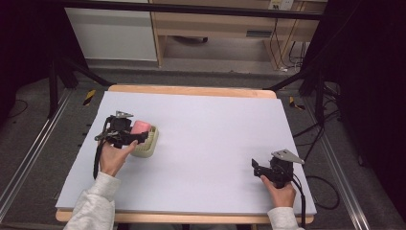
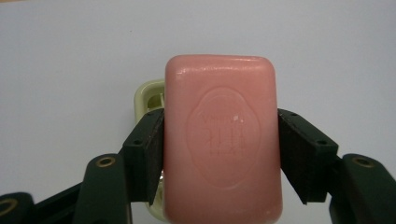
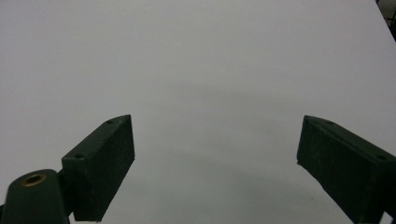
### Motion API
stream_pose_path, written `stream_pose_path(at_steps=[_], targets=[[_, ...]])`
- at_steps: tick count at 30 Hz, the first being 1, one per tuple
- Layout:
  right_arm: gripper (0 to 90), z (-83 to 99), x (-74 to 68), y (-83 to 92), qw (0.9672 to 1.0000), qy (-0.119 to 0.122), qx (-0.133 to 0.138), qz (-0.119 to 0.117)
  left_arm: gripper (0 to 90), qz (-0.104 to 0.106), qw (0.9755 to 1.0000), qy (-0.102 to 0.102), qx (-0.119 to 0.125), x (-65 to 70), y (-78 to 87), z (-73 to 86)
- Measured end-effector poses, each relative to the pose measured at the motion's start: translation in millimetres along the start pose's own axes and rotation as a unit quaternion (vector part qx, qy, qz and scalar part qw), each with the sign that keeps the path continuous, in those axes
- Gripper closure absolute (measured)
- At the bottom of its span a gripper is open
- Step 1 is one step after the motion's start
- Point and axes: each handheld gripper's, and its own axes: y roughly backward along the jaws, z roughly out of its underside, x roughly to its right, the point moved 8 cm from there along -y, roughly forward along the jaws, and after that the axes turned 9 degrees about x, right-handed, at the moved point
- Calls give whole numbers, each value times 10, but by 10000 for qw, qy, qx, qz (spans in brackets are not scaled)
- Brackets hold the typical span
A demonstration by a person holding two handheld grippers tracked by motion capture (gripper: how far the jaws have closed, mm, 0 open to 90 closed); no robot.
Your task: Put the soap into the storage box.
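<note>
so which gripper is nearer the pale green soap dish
Left. The left gripper is right over the soap dish, shut on the pink soap. The right gripper rests far across the table, open.

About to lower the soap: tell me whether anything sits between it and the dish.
Nothing visible does. The pink soap, clamped by the left gripper, hangs directly over the pale soap dish.

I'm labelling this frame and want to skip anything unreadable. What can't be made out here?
- Lettering stamped on the pink soap: too faint and blurred in the left gripper view.
- Pale green dish: mostly hidden behind the soap, so its contents can't be told.
- Soap's lower end: cut off by the bottom edge there.
- Left gripper jaw contact: too small in the high view.
</note>
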Motion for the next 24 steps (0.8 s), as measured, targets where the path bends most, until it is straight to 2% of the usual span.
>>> stream_pose_path(at_steps=[12, 24], targets=[[115, 0, 3, 0, 10000, -6, 4, -4, 372, -97, 9999, 96, -81, -55, -116, 36], [115, -2, 3, 1, 10000, -7, 8, -7, 372, -208, 9993, 83, -294, -104, -266, 139]])
